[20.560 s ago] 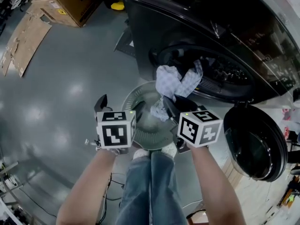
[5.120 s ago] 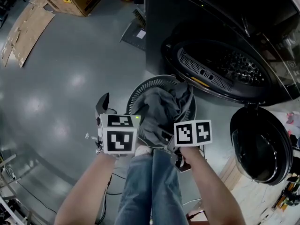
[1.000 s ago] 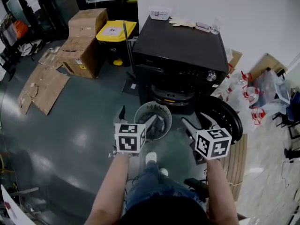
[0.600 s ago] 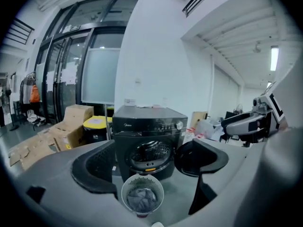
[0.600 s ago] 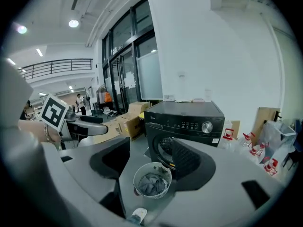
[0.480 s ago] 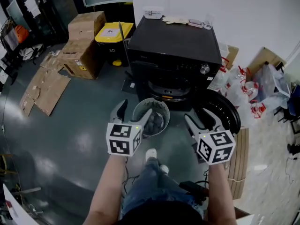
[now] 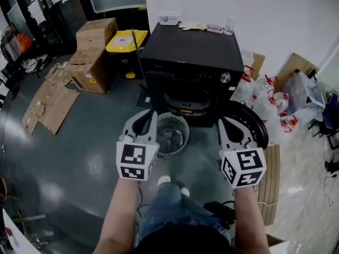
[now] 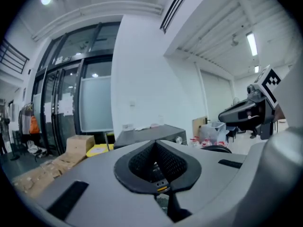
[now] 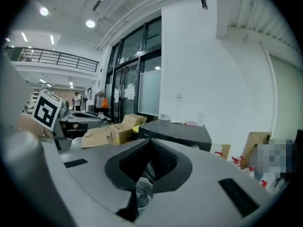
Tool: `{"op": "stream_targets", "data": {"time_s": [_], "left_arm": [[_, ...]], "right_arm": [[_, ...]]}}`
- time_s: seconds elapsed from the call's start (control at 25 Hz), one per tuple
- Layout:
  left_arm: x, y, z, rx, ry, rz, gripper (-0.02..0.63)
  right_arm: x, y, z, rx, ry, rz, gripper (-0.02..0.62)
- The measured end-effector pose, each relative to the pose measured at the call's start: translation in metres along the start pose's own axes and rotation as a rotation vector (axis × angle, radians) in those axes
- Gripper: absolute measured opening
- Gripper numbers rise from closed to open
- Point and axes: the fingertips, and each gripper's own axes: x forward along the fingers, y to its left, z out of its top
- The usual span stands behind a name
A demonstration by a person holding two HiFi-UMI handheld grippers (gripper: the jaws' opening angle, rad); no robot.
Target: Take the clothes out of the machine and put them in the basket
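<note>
Both hand-held grippers are empty and fully closed. The left hand-held gripper (image 7: 151, 115) and the right hand-held gripper (image 7: 224, 125) have pads together in their own views, and the jaws have just been closing on nothing. Both are held up in front of the person, pointing roughly level toward the machine (image 7: 193, 52) and well clear of the basket (image 7: 183, 121). The clothes (image 7: 170, 139) sit as a grey heap inside the basket, which stands on the floor just in front of the machine's opening (image 7: 185, 102). The door (image 7: 256, 127) hangs open to the right. My read is that unloading is done or wrapping up. The drum interior isn't visible from here, so I can't confirm it's empty. If anything is left, the next move needs the jaws reopened and a reach back down into the opening. Versus half a second ago, the jaws were spread and are now shut. About five seconds ago the person was bent close over the basket with grey cloth at the grippers, and now stands back with the whole machine in frame.
</note>
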Motion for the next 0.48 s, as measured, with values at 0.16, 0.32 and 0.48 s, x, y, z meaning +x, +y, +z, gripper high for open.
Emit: {"op": "stream_targets", "data": {"time_s": [0.16, 0.32, 0.48], "left_arm": [[0.002, 0.002, 0.015, 0.067, -0.038, -0.010, 0.003], [0.002, 0.012, 0.029, 0.076, -0.074, -0.002, 0.003], [0.004, 0.024, 0.043, 0.088, -0.098, -0.006, 0.003]], "right_arm": [[-0.001, -0.003, 0.010, -0.010, -0.025, -0.023, 0.002], [-0.003, 0.001, 0.025, -0.027, -0.057, -0.040, 0.002], [-0.001, 0.004, 0.042, -0.060, -0.084, -0.068, 0.002]]}}
